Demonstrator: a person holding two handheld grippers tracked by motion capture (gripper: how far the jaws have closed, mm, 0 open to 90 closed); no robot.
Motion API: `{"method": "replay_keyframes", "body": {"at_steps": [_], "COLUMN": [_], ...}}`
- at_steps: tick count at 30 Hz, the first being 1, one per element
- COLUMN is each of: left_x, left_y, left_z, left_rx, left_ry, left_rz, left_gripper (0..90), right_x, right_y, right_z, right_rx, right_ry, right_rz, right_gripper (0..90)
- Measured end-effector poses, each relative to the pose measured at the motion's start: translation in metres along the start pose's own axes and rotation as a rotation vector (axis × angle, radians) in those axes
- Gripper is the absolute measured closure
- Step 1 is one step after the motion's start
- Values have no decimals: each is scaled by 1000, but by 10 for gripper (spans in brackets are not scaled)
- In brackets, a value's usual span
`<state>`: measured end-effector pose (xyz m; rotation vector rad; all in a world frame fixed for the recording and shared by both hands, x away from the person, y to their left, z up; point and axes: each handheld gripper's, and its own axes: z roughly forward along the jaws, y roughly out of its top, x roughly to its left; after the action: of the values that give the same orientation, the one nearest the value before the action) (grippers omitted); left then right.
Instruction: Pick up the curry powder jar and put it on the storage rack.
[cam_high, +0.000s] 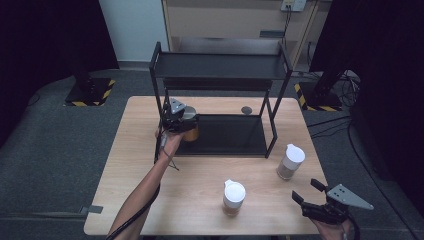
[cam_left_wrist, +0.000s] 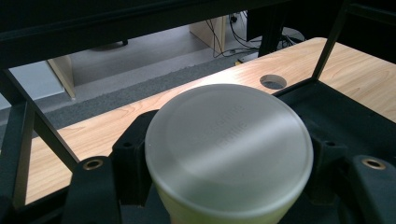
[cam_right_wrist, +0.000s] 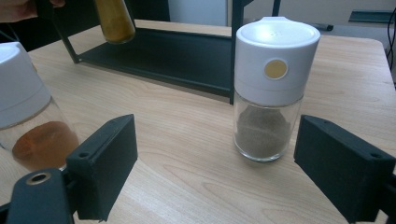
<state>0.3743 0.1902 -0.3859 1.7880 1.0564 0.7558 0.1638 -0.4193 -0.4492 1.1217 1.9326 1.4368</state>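
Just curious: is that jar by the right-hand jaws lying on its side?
No, the jar stands upright on the table, white cap on top.

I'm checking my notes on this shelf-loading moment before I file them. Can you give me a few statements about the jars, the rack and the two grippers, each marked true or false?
1. The left gripper is shut on a jar with yellow-brown contents. True.
2. That jar stands on the rack's top shelf. False: it is held low, at the left end of the rack's bottom shelf.
3. Two white-capped jars are on the table outside the rack. True: the jar with reddish powder and the jar with grey powder.
4. The right gripper grips the jar with grey powder. False: its jaws stand open on either side of it, apart from it.
5. The jar with grey powder lies on its side. False: it stands upright.
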Motion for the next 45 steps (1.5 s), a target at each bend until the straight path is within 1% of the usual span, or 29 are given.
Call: {"method": "replay_keyframes", "body": {"at_steps": [3, 6, 9, 13, 19, 20, 29, 36, 38, 39, 43, 44, 45], "left_x": [-1, -2, -2, -4, -3, -4, -6, -5, -3, -4, 0, 0, -1], "left_y": [-3, -6, -9, -12, -16, -18, -20, -24, -25, -24, -19, -17, -15], "left_z": [4, 7, 9, 12, 14, 14, 13, 13, 13, 13, 11, 10, 8], "left_rx": [2, 8, 8, 17, 15, 8, 5, -9, -18, -21, -29, -30, -39], "left_ry": [8, 14, 14, 24, 22, 22, 21, 16, 10, 16, 3, 0, 2], "left_rz": [-10, -3, -18, -19, -34, -34, -16, -19, -21, -17, -39, -37, -25], "left_gripper": [327, 327, 327, 327, 327, 327, 326, 322, 295, 295, 191, 191, 165], "right_x": [0, 0, -1, -1, -1, -1, -1, -1, -1, -2, -2, -2, -1], "right_y": [0, 0, 0, 0, 0, 0, 0, 0, 0, 0, 0, 0, 0], "right_z": [0, 0, 0, 0, 0, 0, 0, 0, 0, 0, 0, 0, 0], "right_rx": [0, 0, 0, -1, 0, 0, 0, 0, 1, 1, -1, -1, 0], "right_ry": [1, 2, 4, 6, 8, 8, 11, 14, 15, 16, 18, 18, 18], "right_rz": [-1, -1, 2, 3, 2, 2, 1, 1, 1, 2, 0, 0, 0], "right_gripper": [139, 139, 139, 140, 140, 140, 140, 140, 140, 140, 140, 140, 139]}}
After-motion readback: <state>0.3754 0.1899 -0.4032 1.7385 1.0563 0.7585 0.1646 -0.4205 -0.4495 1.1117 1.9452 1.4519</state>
